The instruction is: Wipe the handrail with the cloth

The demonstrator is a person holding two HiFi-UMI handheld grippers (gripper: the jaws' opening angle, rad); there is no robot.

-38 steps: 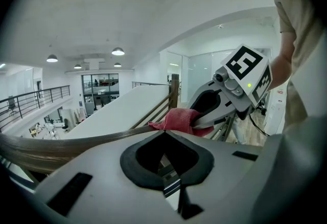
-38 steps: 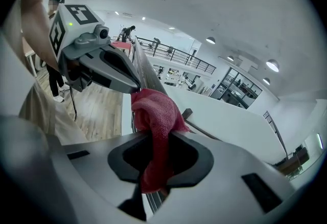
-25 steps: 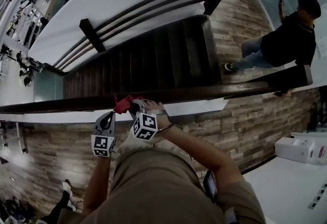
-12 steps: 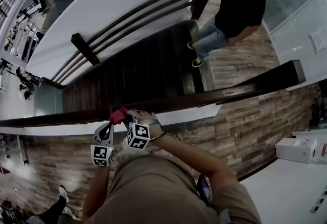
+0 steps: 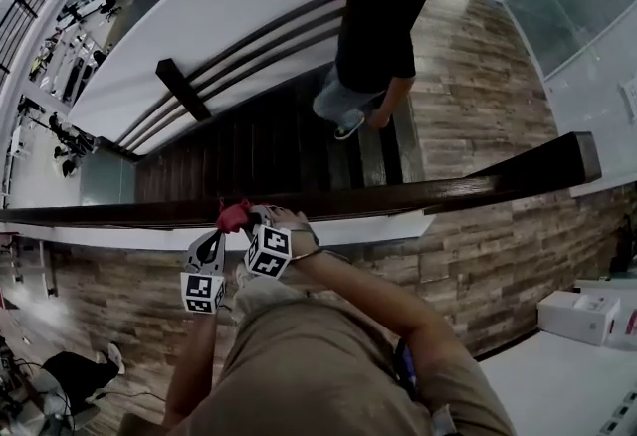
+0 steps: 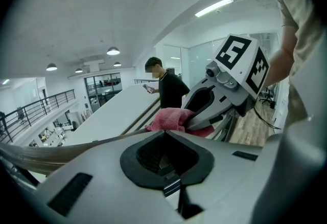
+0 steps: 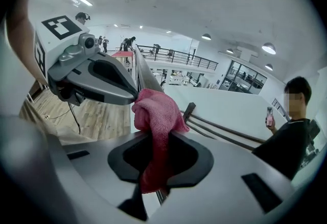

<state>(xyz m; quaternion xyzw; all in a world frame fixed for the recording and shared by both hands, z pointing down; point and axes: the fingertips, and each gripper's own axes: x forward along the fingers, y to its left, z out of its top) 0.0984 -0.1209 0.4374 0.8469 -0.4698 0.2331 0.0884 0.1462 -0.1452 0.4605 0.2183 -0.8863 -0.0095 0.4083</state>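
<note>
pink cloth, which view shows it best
The right gripper view: the pink cloth hangs large at centre, clamped by the right gripper. The left gripper view shows only a bunch of it beyond the jaws. The head view shows a small red patch at the handrail.

Office building, dark staircase (image 5: 269, 150), glass-walled rooms (image 5: 572, 1)
</note>
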